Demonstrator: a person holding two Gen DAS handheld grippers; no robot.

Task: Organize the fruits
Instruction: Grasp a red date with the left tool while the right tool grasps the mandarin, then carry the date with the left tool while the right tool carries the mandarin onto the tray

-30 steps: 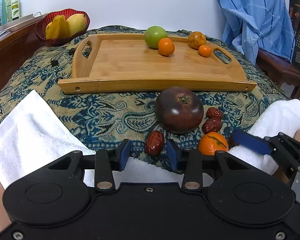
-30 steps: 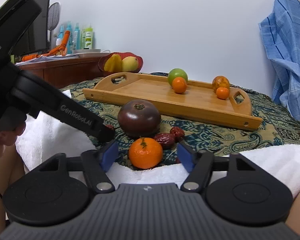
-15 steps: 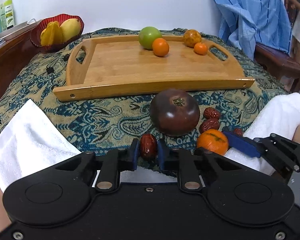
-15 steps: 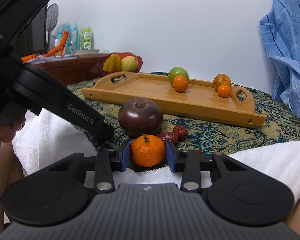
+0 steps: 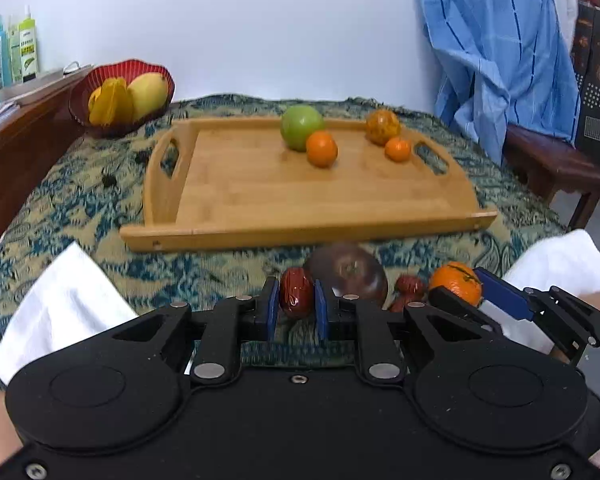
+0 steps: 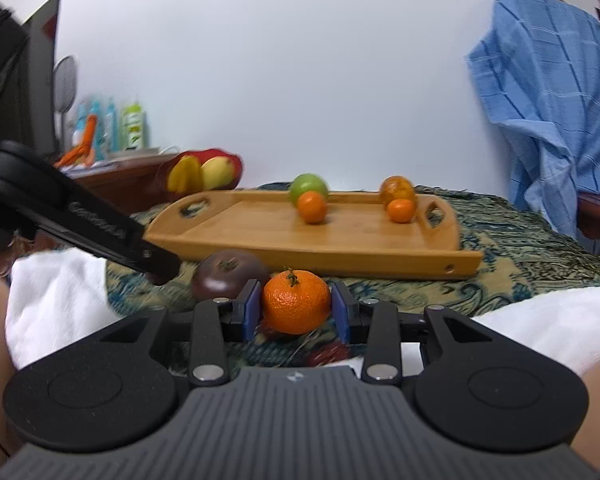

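My left gripper (image 5: 296, 300) is shut on a red date (image 5: 296, 296) and holds it above the patterned cloth. My right gripper (image 6: 296, 306) is shut on a tangerine (image 6: 296, 306), also lifted; it shows in the left wrist view (image 5: 456, 282) too. A dark purple tomato (image 5: 348, 272) and two more red dates (image 5: 408, 286) lie on the cloth before the wooden tray (image 5: 300, 200). On the tray sit a green apple (image 5: 301, 126), two small oranges (image 5: 321, 148) and a mottled orange fruit (image 5: 382, 126).
A red bowl (image 5: 120, 92) with a mango and starfruit stands at the back left beside a wooden sideboard (image 5: 16, 140) with bottles. White towels (image 5: 60, 304) lie at the near left and right. A chair with blue cloth (image 5: 496, 60) stands at the right.
Both grippers have closed, the left on the red date and the right on the tangerine, and both have risen from the cloth with their fruit.
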